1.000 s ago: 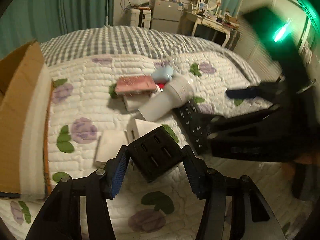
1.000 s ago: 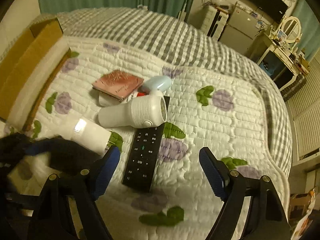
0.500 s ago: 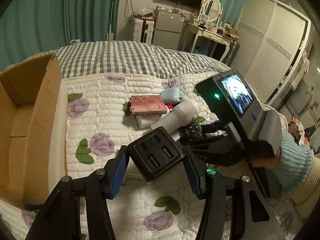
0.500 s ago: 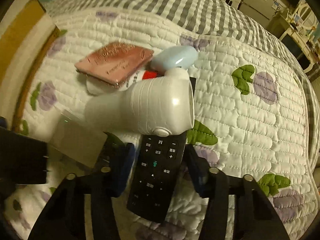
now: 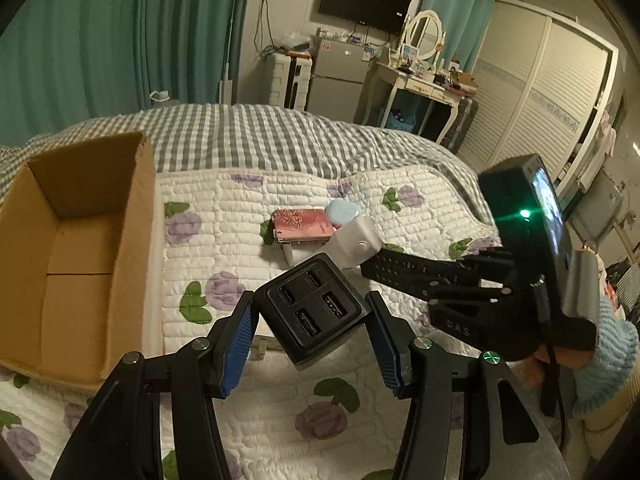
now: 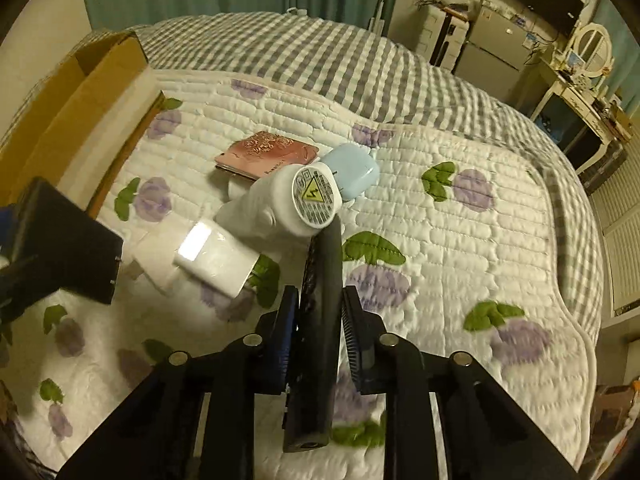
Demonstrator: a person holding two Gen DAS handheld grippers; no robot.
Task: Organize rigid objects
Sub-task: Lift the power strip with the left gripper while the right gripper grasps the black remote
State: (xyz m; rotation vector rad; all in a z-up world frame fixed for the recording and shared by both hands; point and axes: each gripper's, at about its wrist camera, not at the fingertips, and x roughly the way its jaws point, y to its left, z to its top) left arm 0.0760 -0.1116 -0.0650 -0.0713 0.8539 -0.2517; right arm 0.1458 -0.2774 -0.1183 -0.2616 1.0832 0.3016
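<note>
Lifted since before, remote (image 6: pixel 320 320) sits clamped in right tongs (image 6: pixel 319 336), left tongs (image 5: pixel 310 332) clamp charger (image 5: pixel 312 312), cardboard box (image 5: pixel 132 248) at bed's left edge bare inside.

"DAS" is printed on the right gripper (image 5: pixel 456 280); a yellow lightning warning sign marks the white appliance (image 6: pixel 288 208).

Dim bedroom: teal curtains (image 5: pixel 120 40), wall television (image 5: pixel 364 8), white dressing table (image 5: pixel 416 80) (round mirror).

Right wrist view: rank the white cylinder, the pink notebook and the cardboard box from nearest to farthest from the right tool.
1. White cylinder, just ahead of the right tool, resting by the remote's far end.
2. Pink notebook, behind it, slightly left.
3. Cardboard box, far left at the quilt's edge.
</note>
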